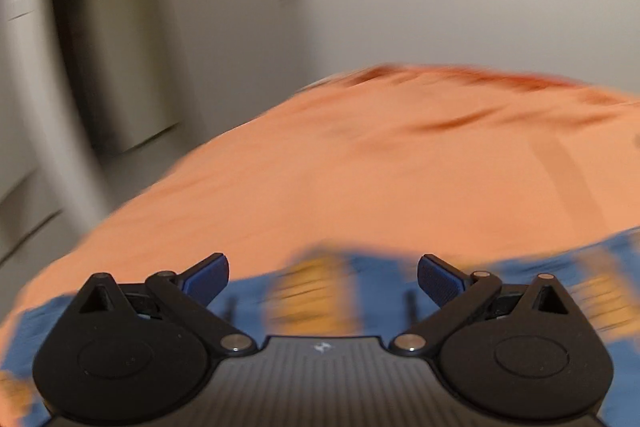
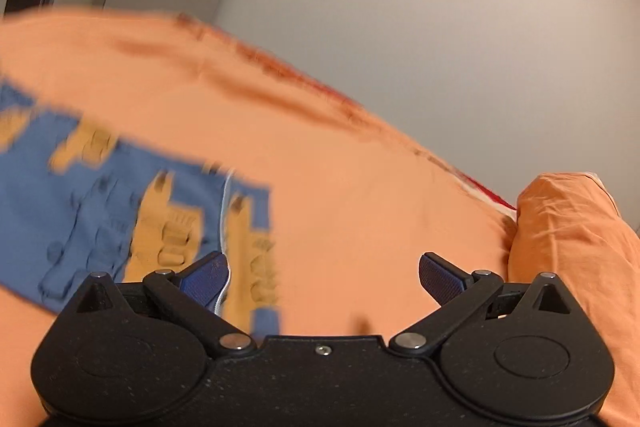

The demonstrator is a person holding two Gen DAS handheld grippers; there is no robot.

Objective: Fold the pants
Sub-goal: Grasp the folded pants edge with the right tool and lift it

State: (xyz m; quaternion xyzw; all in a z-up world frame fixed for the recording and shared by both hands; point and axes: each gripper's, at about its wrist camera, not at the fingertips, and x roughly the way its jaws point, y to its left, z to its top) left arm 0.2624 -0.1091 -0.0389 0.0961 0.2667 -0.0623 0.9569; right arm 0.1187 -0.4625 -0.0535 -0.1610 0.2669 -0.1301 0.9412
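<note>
Left gripper (image 1: 323,277) spread as wide as it goes, blue pads bare, nothing between them. Right under and just ahead of those fingers lie the pants (image 1: 372,283), blue with yellow-orange print, blurred in this view. Beyond them the orange sheet (image 1: 360,167) runs off to the wall.

Over to the right gripper (image 2: 323,279): jaws just as wide, nothing pinched. Its left pad (image 2: 206,277) sits over the pants' edge (image 2: 88,211), where a thin white cord (image 2: 225,227) trails down the cloth; whether the pad touches the cloth I cannot tell. The right pad hangs over bare sheet. The garment spreads away to the left of these fingers. Off to the right, well apart, an orange pillow (image 2: 568,227).

By my reading this falls between folds: both hands free of the cloth, pants flat on the bed. How many folds are already in, the blur won't let me say.

Next move, I'd judge: each gripper drops onto an edge or corner of the pants, one side each, and closes on the cloth alone, not the sheet beneath. That cord could snag a pad.
</note>
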